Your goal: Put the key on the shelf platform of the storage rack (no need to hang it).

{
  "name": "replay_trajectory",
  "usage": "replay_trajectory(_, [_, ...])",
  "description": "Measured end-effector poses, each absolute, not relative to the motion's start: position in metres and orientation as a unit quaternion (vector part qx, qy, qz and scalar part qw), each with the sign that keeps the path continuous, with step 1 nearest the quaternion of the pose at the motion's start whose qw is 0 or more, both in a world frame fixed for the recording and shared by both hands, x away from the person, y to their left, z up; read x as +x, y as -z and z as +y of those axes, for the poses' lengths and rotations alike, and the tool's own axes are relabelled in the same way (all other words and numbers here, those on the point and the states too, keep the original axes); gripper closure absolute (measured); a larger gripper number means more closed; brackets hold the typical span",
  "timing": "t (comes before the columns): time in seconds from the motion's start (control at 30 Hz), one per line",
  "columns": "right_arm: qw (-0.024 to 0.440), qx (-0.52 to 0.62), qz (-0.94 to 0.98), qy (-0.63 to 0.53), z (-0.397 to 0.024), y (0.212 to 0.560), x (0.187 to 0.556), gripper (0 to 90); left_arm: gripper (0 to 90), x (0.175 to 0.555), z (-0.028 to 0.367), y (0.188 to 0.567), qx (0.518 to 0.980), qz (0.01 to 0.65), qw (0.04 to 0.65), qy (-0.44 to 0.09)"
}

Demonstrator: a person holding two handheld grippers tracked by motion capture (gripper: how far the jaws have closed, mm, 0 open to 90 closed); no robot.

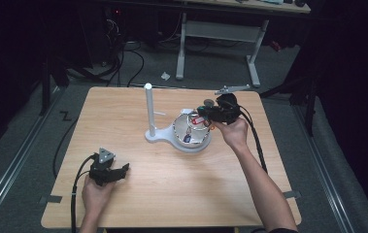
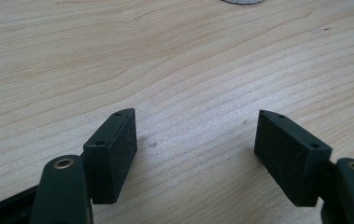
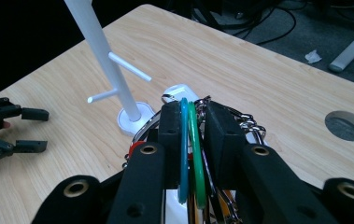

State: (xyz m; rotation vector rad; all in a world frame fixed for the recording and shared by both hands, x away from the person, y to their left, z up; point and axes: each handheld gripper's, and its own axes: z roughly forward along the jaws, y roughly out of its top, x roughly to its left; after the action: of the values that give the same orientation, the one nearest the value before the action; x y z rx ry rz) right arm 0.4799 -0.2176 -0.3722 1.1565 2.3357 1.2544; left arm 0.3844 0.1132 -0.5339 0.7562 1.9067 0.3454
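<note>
A white stand (image 1: 148, 109) with an upright post and short side pegs (image 3: 130, 66) rises mid-table, joined to a white bowl (image 1: 198, 144) holding keyrings and chains. Over the bowl's right side, my right gripper (image 1: 206, 112) is shut on a teal ring and a green ring (image 3: 191, 149), with metal chain hanging beside them; the pads (image 3: 170, 126) press both rings flat. The post (image 3: 102, 60) is just left of those jaws. My left gripper (image 1: 123, 170) rests open on the near-left tabletop, with bare wood between its fingers (image 2: 114, 149). It also appears at the left edge of the right gripper view (image 3: 25, 128).
A round cable hole (image 3: 346, 125) sits in the tabletop (image 1: 123, 121) near the far right. Behind the table are a white desk frame (image 1: 218, 34), floor cables (image 1: 123, 58) and a paper scrap (image 1: 165, 75). Dark floor surrounds the table.
</note>
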Motion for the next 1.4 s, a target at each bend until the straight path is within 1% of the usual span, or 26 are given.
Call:
replay_trajectory(0.6, [0.12, 0.4, 0.809, -0.414, -0.21, 0.396, 0.482, 77.3, 30.2, 0.384, 0.113, 0.534, 0.316, 0.788, 0.507, -0.146])
replay_trajectory(1.07, [0.113, 0.403, 0.813, -0.405, -0.203, 0.408, 0.486, 77.1, 30.1, 0.384, 0.113, 0.534, 0.316, 0.788, 0.507, -0.146])
replay_trajectory(1.4, [0.117, 0.403, 0.821, -0.387, -0.199, 0.419, 0.488, 77.0, 30.2, 0.384, 0.113, 0.534, 0.317, 0.788, 0.507, -0.146])
